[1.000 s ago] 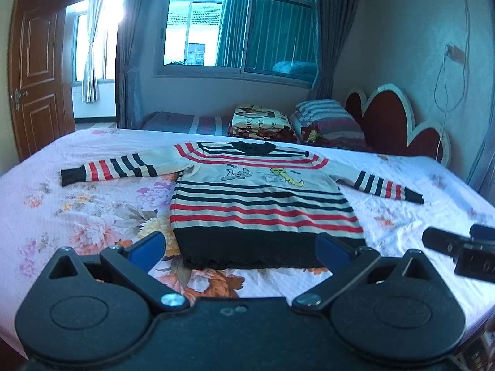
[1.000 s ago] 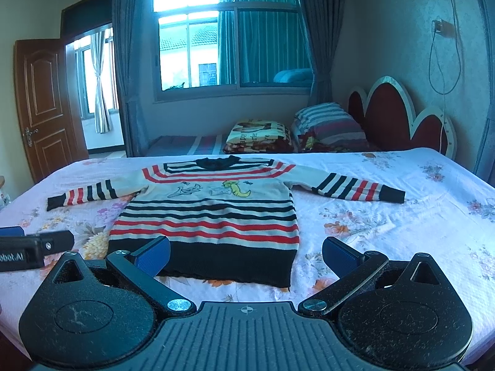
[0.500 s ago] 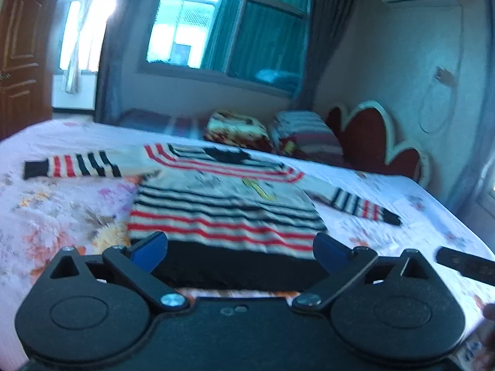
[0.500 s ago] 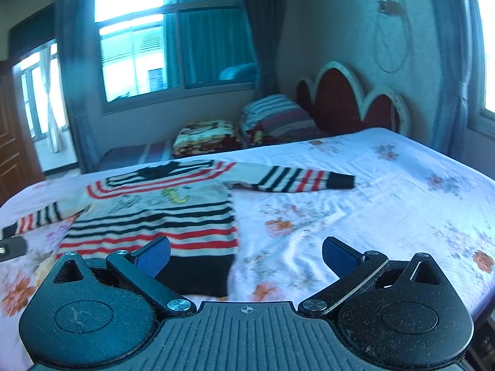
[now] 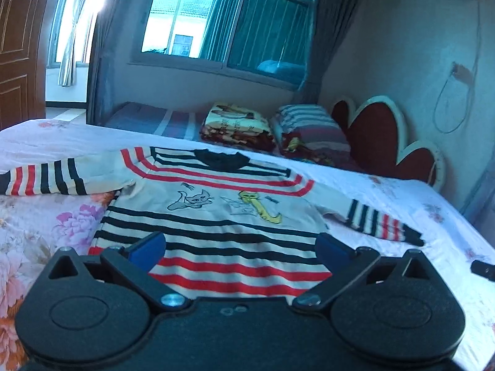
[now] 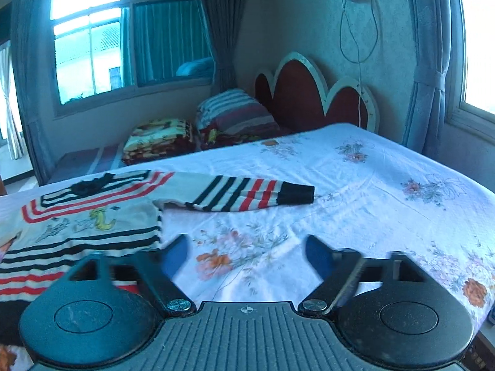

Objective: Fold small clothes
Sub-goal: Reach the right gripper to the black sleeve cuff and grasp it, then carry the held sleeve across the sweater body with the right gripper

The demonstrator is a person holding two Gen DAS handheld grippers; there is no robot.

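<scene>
A small striped sweater lies flat on the bed, front side up, with two cartoon animals on its chest. Both sleeves are spread out to the sides.

In the left wrist view, the left tongs hang over the lower part of the sweater. Their blue fingertips stand wide apart, with only striped cloth showing behind them. A sleeve reaches out toward 10 o'clock.

In the right wrist view, the right tongs are over the flowered sheet, just beside the sweater's side edge at 9 o'clock. They have just been closing a little, yet they stand apart with nothing between them. The other sleeve lies at 12 o'clock, its dark cuff pointing to the right.
</scene>
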